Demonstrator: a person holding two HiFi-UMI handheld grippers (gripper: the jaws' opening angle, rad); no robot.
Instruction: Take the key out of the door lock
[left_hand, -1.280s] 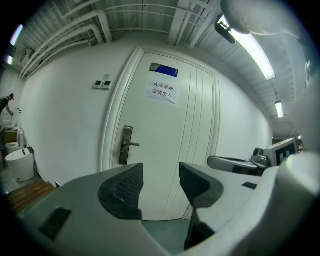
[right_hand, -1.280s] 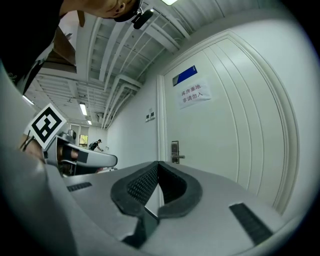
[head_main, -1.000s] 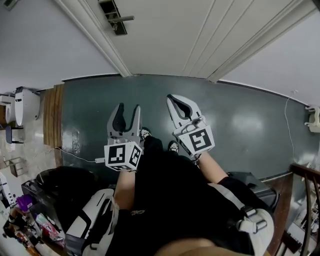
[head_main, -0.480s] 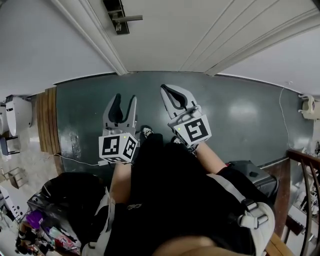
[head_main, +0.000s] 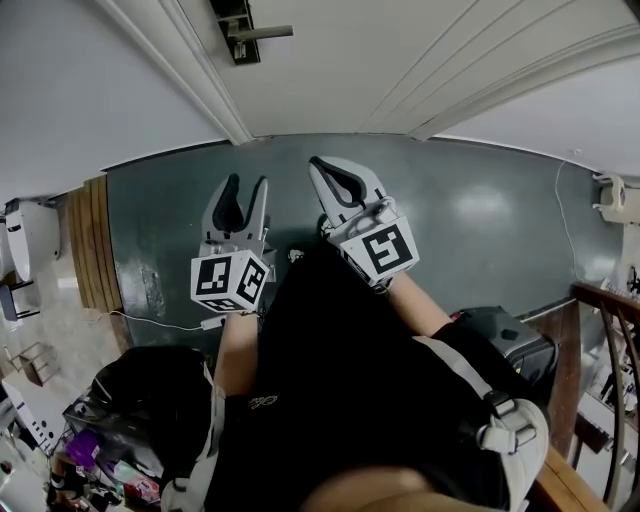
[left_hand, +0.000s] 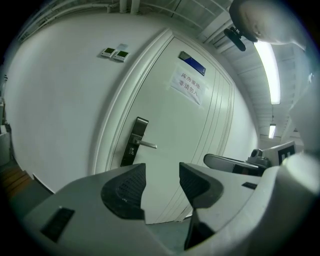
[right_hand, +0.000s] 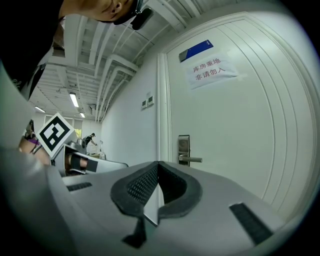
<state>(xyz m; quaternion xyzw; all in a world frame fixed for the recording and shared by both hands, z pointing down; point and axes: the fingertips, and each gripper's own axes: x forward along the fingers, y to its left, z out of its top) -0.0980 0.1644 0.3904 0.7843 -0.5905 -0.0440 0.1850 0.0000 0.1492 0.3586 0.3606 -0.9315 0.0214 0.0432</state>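
Observation:
A white door (head_main: 380, 60) stands ahead, with a dark lock plate (head_main: 238, 18) and a lever handle (head_main: 262, 32) at its left edge. The same lock plate (left_hand: 134, 141) shows in the left gripper view and again, as the lock plate (right_hand: 184, 148), in the right gripper view. The key is too small to make out. My left gripper (head_main: 243, 185) is open and holds nothing, well short of the door. My right gripper (head_main: 318, 165) is shut on nothing, beside it and just as far from the lock.
A paper notice (left_hand: 187, 85) and a blue sign (left_hand: 192, 63) hang on the door; wall switches (left_hand: 115, 53) sit left of the frame. Dark green floor (head_main: 480, 220) lies below. A black bag (head_main: 140, 390) is behind at the left, a black box (head_main: 500, 340) and wooden rail (head_main: 590, 300) at the right.
Both grippers have drifted forward toward the door, and the lock now sits a little closer in the head view. Neither gripper's jaws have changed.

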